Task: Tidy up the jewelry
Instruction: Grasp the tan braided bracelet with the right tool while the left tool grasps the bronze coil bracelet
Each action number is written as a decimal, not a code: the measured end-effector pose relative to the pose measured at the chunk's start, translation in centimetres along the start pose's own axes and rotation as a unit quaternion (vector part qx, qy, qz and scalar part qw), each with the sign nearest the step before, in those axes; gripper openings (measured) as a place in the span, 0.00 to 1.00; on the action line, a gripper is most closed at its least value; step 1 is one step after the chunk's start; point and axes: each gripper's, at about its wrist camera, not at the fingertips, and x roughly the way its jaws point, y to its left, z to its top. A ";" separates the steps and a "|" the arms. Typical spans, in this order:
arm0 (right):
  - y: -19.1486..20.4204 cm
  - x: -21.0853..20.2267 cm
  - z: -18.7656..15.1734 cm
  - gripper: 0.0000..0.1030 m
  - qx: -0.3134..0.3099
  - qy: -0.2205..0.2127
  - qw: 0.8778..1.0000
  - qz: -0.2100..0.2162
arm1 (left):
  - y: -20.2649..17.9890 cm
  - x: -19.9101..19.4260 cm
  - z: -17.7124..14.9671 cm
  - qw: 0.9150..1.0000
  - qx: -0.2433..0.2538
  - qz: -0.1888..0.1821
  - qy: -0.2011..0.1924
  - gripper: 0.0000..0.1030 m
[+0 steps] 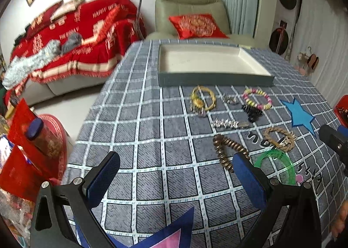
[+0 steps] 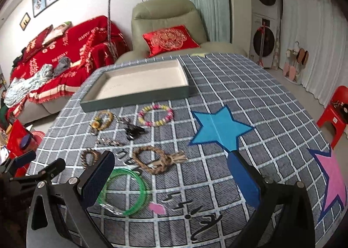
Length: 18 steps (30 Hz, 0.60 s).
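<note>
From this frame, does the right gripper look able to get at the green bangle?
Probably yes. The right gripper is open, and the green bangle lies flat on the tablecloth by its left finger, nothing on top, though the braided bracelet lies close by.

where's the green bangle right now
The green bangle lies on the tablecloth nearest the camera in the right wrist view, beside that gripper's left finger, just below the braided bracelet.

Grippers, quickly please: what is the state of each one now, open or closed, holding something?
Left gripper: open, holding nothing.
Right gripper: open, holding nothing.
</note>
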 end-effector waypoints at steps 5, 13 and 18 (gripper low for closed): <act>-1.2 1.7 0.8 1.00 -0.002 0.042 0.999 -0.016 | 0.0 2.1 0.8 0.998 0.003 -0.036 0.046 1.00; -2.0 5.8 1.5 1.00 -0.026 0.103 0.994 -0.019 | -1.0 4.3 1.8 0.995 0.021 -0.062 0.081 1.00; -1.5 7.5 1.6 1.00 -0.049 0.127 0.991 -0.022 | -1.6 4.9 2.0 0.994 0.034 -0.060 0.085 1.00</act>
